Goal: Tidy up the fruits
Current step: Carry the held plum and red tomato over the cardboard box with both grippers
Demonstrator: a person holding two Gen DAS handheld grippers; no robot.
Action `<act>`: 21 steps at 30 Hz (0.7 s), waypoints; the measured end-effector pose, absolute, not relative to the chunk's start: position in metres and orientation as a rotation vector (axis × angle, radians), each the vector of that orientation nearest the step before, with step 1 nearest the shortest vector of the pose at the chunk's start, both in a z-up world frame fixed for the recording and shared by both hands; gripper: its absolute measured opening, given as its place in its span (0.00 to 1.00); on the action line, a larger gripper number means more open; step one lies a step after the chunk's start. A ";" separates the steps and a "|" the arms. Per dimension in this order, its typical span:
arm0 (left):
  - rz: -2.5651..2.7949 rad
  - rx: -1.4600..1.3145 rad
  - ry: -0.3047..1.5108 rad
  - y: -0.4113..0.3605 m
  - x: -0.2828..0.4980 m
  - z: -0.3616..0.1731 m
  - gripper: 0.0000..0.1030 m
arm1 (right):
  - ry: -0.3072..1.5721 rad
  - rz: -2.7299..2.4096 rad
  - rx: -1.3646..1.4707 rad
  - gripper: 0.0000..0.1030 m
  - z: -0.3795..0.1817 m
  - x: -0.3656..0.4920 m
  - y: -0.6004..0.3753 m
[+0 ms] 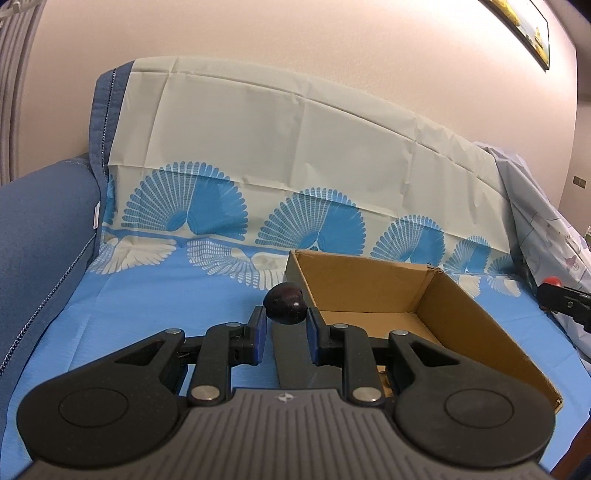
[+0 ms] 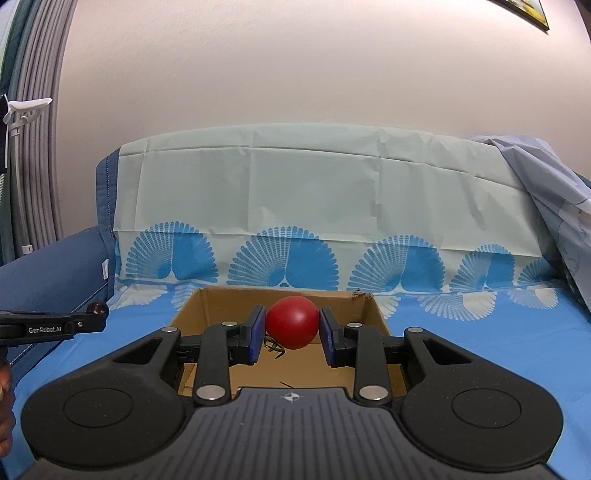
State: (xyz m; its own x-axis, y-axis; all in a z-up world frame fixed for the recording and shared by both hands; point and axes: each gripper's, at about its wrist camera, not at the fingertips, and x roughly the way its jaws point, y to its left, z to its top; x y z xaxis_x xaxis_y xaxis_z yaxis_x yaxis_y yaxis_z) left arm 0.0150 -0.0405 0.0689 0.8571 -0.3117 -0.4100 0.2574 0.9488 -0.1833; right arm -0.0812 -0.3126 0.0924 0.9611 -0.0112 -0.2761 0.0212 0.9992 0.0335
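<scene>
So the dark plum (image 1: 285, 303) was pinched between the blue pads (image 1: 260, 328) of the left tool (image 1: 284, 334), held up just outside the left wall of the cardboard box (image 1: 491, 321). A small shiny highlight was seen on its skin. From the right wrist view the same plum (image 2: 99, 307) could be spotted at the tip of the left tool (image 2: 88, 319), off to the left of the box and apart from it.

The red round fruit (image 2: 293, 322), tomato or plum, hard to call, was gripped between the pads of the right tool (image 2: 292, 334), held over the open box (image 2: 376, 314) near its back wall. In the left wrist view just a bit of that red fruit (image 1: 553, 281) was visible at the far right edge, behind the tip of the right tool (image 1: 561, 301).

Inside the box, a small green stem-like scrap (image 2: 272, 347) was seen lying on the bottom, below the red fruit. Whether anything else was in there couldn't be told, since the tools blocked much of the floor.

The box was set on a blue cloth (image 1: 155, 295) with white and blue fan patterns, spread over a blue sofa (image 1: 40, 229) and draped up its backrest. A pale sheet (image 2: 554, 192) was bunched at the right end. A framed picture (image 1: 524, 29) was hung on the wall up top right, and a bit of a person's hand (image 2: 4, 406) was caught at the left edge.
</scene>
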 end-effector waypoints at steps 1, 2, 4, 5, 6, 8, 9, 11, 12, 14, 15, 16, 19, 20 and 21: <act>-0.301 -0.123 0.450 -0.040 0.015 0.069 0.25 | 0.281 -0.015 0.034 0.32 0.092 -0.081 -0.312; -0.302 -0.123 0.449 -0.040 0.015 0.069 0.25 | 0.282 -0.014 0.032 0.32 0.092 -0.081 -0.311; -0.304 -0.124 0.448 -0.041 0.014 0.068 0.25 | 0.283 -0.011 0.030 0.32 0.092 -0.080 -0.309; -0.304 -0.124 0.448 -0.040 0.014 0.069 0.25 | 0.284 -0.011 0.029 0.32 0.093 -0.079 -0.309; -0.303 -0.125 0.448 -0.040 0.014 0.069 0.25 | 0.284 -0.010 0.027 0.32 0.093 -0.079 -0.308; -0.304 -0.123 0.447 -0.041 0.014 0.069 0.25 | 0.283 -0.011 0.025 0.32 0.093 -0.080 -0.308; -0.305 -0.122 0.446 -0.041 0.014 0.069 0.25 | 0.284 -0.012 0.025 0.32 0.093 -0.080 -0.308; -0.306 -0.124 0.445 -0.041 0.014 0.069 0.25 | 0.284 -0.014 0.026 0.32 0.093 -0.080 -0.309; -0.306 -0.124 0.444 -0.041 0.014 0.069 0.25 | 0.285 -0.014 0.026 0.32 0.093 -0.080 -0.308; -0.306 -0.125 0.444 -0.041 0.014 0.070 0.25 | 0.285 -0.015 0.027 0.32 0.093 -0.080 -0.308; -0.307 -0.125 0.443 -0.042 0.014 0.070 0.25 | 0.284 -0.015 0.026 0.32 0.093 -0.080 -0.309; -0.308 -0.125 0.441 -0.042 0.014 0.070 0.25 | 0.284 -0.014 0.025 0.32 0.093 -0.080 -0.308; -0.312 -0.124 0.438 -0.043 0.013 0.070 0.25 | 0.285 -0.014 0.025 0.32 0.093 -0.079 -0.309; -0.312 -0.124 0.438 -0.043 0.013 0.070 0.25 | 0.285 -0.014 0.025 0.32 0.093 -0.079 -0.309; -0.312 -0.124 0.437 -0.043 0.013 0.070 0.25 | 0.285 -0.014 0.024 0.32 0.093 -0.079 -0.309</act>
